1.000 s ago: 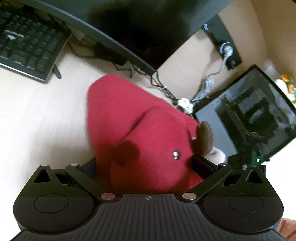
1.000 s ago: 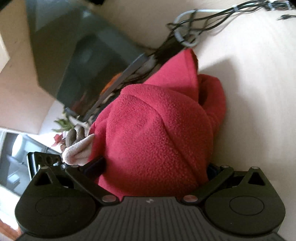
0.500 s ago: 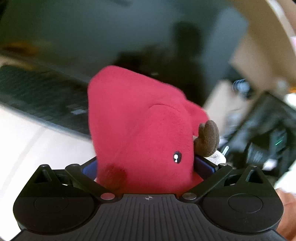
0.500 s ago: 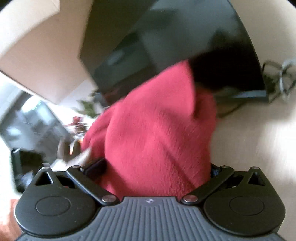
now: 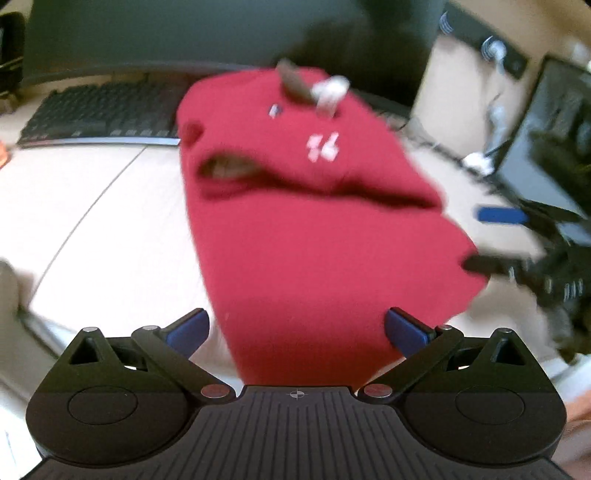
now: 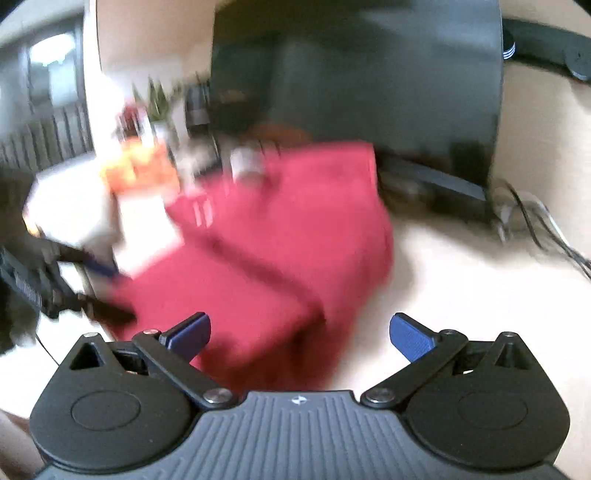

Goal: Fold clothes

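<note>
A red fleece garment (image 5: 314, 240) lies in a folded heap on the pale desk (image 5: 92, 221); a brown antler (image 5: 293, 85) and a white ear sit on its far end, with white marks below. My left gripper (image 5: 297, 325) is open, its blue pads (image 5: 188, 328) spread wide at the garment's near edge. In the right wrist view the same garment (image 6: 280, 251) lies ahead and to the left. My right gripper (image 6: 299, 326) is open too, with the cloth's near corner by its left pad. Both views are motion-blurred.
A black keyboard (image 5: 103, 110) and a dark monitor (image 5: 184, 33) stand behind the garment. A dark glass-sided case (image 5: 554, 129) is at the right. Cables (image 6: 535, 229) trail on the desk beside the monitor base (image 6: 436, 181). A plant (image 6: 155, 107) stands far left.
Both grippers were shut on the red garment and held it up. Now both have opened and pulled back, and the garment lies on the desk.
</note>
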A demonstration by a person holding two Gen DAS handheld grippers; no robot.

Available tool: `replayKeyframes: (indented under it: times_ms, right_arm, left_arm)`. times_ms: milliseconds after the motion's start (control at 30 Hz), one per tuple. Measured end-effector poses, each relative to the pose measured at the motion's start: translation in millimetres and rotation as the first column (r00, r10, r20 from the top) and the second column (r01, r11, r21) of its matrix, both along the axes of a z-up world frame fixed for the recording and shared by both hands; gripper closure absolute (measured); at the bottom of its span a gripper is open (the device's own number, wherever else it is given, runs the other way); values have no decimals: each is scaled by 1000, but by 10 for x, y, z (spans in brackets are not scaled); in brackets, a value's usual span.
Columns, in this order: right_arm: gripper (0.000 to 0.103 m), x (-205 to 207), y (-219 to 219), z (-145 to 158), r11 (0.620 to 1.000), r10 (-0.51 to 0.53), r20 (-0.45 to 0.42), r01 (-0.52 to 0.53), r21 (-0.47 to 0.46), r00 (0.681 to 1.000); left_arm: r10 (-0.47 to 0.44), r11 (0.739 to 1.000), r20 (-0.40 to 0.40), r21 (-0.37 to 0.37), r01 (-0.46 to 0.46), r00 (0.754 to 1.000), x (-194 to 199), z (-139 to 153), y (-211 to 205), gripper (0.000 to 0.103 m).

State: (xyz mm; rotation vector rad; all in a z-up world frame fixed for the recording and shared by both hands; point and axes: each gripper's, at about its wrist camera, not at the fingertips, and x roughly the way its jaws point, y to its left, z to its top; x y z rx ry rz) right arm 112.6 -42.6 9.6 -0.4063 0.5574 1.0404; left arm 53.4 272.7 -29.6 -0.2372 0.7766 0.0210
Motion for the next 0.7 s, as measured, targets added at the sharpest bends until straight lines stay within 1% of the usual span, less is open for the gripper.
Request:
replayKeyframes:
  times_ms: [33,67,167,200,233,300,367,433,533,600,633,667,700]
  right_arm:
    - [0,-37,-11,-73,1000,-9,26,10,-27,1000]
    - [0,-66,-33,-118,999,-12,47,13,-31,999]
    - [0,-93,-64,3,999,4,86,-1,-34,996]
    - [0,-76,-79,63,1000,15,82,-13,-25,996]
    - [0,-48,-90,125,1000,25,65,-24,-13,998]
    - [0,75,-184,296,997,49,-15,-48,67,999]
    - [0,210,-302,513,986,57,-68,-45,161,996]
    - [0,401,-188,681,974,22,-85,-2,225,996]
    - [0,769,30,861,954,7,-175,46,296,984]
    - [0,1003,253,947,935,34,-236,52,352,971]
    - [0,1085,391,972,927,51,-245,46,371,968]
    - [0,1148,538,989,922,66,-245,35,386,967]
    - [0,1199,727,995,918,79,-235,21,395,969]
  left_arm:
    - [23,1000,-11,0,-23,1000,21,-50,-22,0]
    - [38,999,-9,1,-38,999,47,-70,-78,0]
    - [25,999,-4,29,-25,1000,9,30,-217,0]
    - [22,999,-3,36,-22,1000,-17,72,-252,0]
    - [20,999,-2,43,-20,1000,-45,116,-283,0]
    - [20,999,18,34,-21,1000,-113,250,-230,0]
    - [10,999,82,44,-13,997,-145,462,-206,0]
    - [-1,999,147,54,-7,989,-175,673,-182,0]
    - [-24,1000,268,26,17,963,-42,922,-170,0]
    - [-67,998,315,34,60,947,159,904,-204,0]
    - [-83,996,323,44,72,943,293,848,-235,0]
    - [-94,995,316,55,80,944,430,746,-258,0]
    - [-91,995,285,53,79,954,545,631,-262,0]
